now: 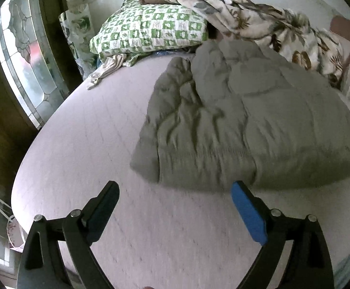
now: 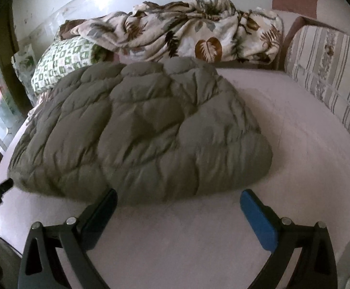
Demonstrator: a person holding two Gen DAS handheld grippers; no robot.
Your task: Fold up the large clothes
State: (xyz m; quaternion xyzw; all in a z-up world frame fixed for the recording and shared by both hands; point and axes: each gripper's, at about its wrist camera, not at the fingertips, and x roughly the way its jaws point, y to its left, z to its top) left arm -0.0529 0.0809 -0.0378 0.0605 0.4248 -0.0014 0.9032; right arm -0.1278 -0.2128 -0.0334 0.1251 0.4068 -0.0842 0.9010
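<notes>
Both the left gripper point(image 1: 176, 190) and the right gripper point(image 2: 178, 198) hover with jaws spread wide and holding nothing over the near part of the pale bed point(image 1: 83, 144), just short of the grey quilted jacket point(image 2: 136, 130) lying mid-bed, near the green checked pillow point(image 1: 148, 31).

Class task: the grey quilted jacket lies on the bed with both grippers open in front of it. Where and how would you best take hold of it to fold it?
Probably grip the near hem of the grey quilted jacket, approaching low from the front. That edge faces both open grippers, left gripper and right gripper, and its puffy rim stands up off the mattress.
</notes>
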